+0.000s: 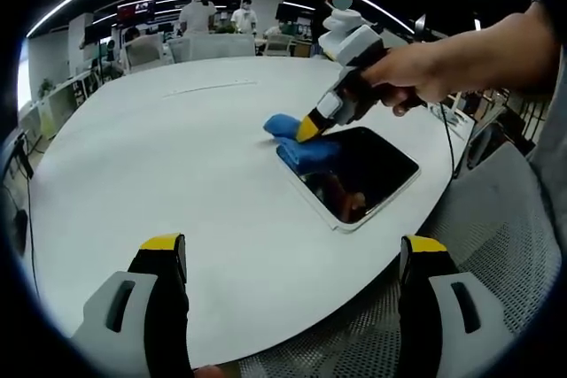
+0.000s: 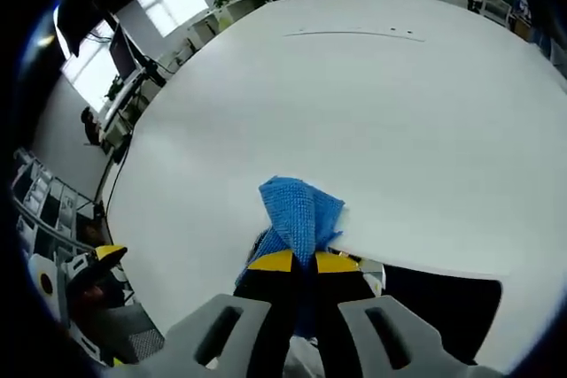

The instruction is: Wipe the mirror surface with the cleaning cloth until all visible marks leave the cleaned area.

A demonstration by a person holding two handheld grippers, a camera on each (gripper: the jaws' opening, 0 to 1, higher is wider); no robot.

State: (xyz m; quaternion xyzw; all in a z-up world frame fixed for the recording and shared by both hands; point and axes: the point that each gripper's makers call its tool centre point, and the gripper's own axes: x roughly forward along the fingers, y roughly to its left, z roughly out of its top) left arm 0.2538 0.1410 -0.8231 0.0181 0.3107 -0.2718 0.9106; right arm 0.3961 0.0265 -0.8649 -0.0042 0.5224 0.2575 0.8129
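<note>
Overhead, right tongs (image 1: 312, 127) angled down, pinching cloth (image 2: 299, 210) on mirror (image 1: 368, 170) (left tongs (image 1: 292, 258) wide).

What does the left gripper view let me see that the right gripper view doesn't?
Left gripper view alone: the left gripper with jaws wide apart, the hand holding the right gripper, the mirror's full outline, and people far behind. Right gripper view alone: bright windows and the cloth pinched between closed yellow tips, seen close. Both: blue cloth, mirror and white table.

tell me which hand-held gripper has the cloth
The right hand-held gripper: its yellow-tipped jaws are shut on the blue cleaning cloth at the rectangular mirror. The left hand-held gripper is open, holding nothing.
</note>
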